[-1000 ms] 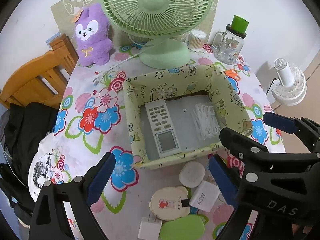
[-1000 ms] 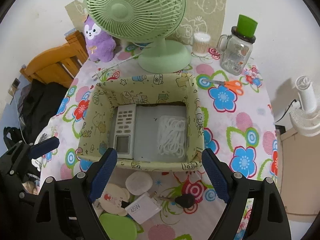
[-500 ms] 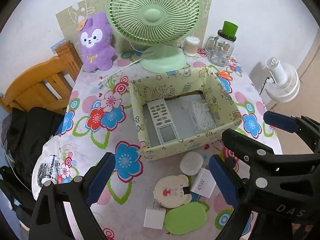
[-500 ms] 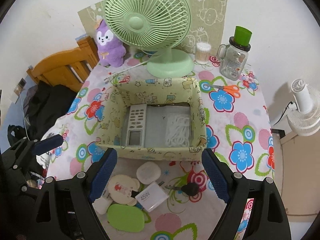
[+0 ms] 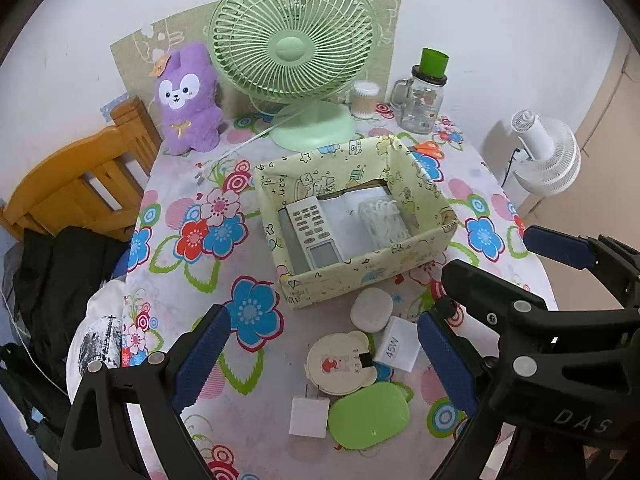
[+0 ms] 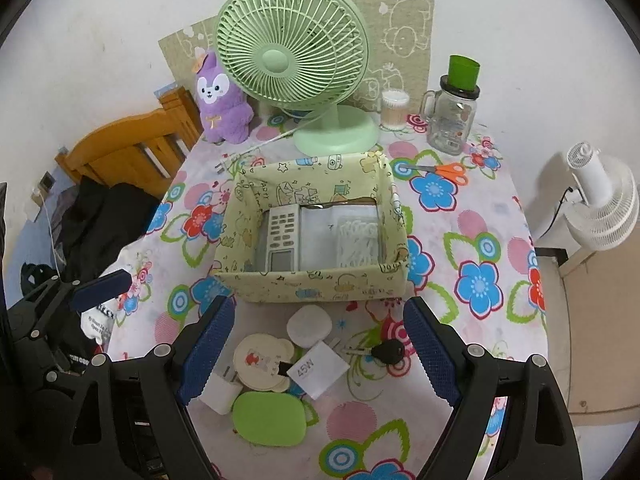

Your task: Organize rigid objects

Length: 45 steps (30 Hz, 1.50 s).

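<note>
Open box (image 6: 312, 284) top; fan (image 6: 294, 50) behind.

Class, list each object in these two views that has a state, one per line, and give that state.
left gripper: open, empty
right gripper: open, empty
storage box: open-topped, holding two items
remote control: lying flat in the box
white cable: coiled in the box
green fan: upright, blades not visibly blurred
glass jar: upright, lidded
scissors: closed, lying flat
</note>
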Motion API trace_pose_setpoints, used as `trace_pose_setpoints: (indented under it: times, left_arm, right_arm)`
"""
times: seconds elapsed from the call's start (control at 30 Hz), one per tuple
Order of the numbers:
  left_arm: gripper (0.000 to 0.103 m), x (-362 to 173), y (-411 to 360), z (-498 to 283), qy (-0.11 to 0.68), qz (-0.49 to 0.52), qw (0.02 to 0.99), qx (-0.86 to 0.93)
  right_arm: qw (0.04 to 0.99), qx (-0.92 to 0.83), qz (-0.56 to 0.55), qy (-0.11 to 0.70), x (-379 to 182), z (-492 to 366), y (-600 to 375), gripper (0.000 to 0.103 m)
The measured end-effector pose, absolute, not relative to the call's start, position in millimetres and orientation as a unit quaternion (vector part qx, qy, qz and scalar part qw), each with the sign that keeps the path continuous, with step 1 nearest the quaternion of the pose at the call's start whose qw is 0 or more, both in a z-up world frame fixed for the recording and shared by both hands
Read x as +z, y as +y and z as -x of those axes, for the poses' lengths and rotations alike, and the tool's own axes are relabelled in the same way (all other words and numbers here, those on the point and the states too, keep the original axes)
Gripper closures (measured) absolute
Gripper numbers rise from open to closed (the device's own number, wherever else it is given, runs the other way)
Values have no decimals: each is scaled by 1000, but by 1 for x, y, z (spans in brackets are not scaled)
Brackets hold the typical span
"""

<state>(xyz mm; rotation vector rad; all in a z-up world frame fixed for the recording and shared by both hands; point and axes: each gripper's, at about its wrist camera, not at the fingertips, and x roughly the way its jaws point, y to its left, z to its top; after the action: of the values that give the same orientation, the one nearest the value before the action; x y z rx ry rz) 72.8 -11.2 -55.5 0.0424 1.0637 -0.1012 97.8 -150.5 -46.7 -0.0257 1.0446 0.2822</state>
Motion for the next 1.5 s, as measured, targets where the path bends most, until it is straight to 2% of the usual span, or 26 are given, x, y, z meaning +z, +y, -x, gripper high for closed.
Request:
trace_pose_setpoints:
  times: [0.57, 1.03, 1.5]
  left_arm:
    - [7, -48, -15, -40, 495, -33, 865, -71]
    - [7, -50, -21, -36, 496, -12, 866, -56]
    - [7, -81, -20, -38, 521, 41, 853, -20]
  right_arm:
    - [869, 108, 13, 484, -36, -55, -154, 14]
    - [867, 122, 19, 482, -36, -53, -160, 14]
    - [873, 151, 40, 461, -57, -61, -169, 14]
